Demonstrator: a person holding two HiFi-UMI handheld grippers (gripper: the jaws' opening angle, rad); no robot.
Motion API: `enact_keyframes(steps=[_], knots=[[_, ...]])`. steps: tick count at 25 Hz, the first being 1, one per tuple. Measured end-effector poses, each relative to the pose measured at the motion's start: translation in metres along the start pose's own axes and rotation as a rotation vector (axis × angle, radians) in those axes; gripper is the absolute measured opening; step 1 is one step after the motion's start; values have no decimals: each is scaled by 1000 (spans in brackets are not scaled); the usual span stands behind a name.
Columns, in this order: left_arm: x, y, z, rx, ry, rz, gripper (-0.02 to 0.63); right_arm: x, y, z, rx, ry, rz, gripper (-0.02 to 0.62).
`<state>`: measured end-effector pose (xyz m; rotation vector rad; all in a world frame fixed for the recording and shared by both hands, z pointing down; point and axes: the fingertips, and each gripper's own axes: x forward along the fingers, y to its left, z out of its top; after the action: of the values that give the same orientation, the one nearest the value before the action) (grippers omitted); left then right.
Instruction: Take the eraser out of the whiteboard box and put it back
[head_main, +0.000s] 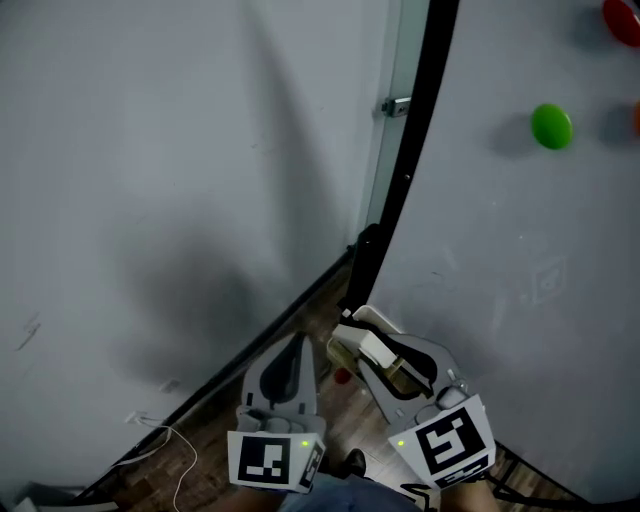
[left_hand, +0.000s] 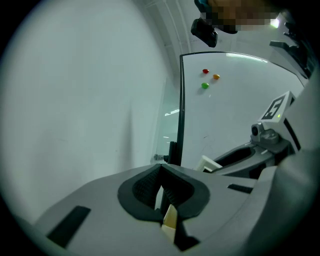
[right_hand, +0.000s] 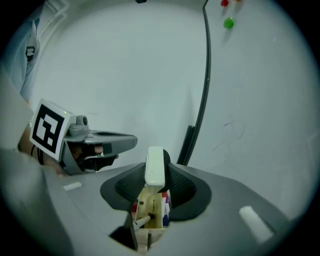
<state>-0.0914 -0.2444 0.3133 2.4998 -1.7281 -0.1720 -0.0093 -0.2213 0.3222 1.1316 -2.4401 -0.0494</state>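
Observation:
The white eraser (right_hand: 155, 166) stands upright between the pads of my right gripper (right_hand: 155, 176), which is shut on it. Right under it is the open wooden box (right_hand: 150, 222) with markers inside; the eraser is above the box. In the head view the right gripper (head_main: 352, 335) holds the eraser (head_main: 376, 350) near the whiteboard's lower left corner, with the box (head_main: 341, 353) just below its tip. My left gripper (head_main: 297, 345) hangs beside it on the left, shut and empty. In the left gripper view its pads (left_hand: 161, 172) meet above the box edge (left_hand: 170, 220).
The whiteboard (head_main: 520, 250) with a black frame fills the right side and carries a green magnet (head_main: 551, 127) and a red one (head_main: 622, 20). A grey wall (head_main: 150, 180) is on the left. A white cable (head_main: 180, 450) lies on the wooden floor.

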Motion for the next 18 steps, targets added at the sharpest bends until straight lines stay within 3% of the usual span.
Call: enact_keyframes(steps=[8,18], knots=[[-29,-26,21,37,-41,26,6,-53,1,40,-21,-155,-18,130],[-51,-51,34,75,-71,36,6,-83,7,39,-22,-201,-15,132]])
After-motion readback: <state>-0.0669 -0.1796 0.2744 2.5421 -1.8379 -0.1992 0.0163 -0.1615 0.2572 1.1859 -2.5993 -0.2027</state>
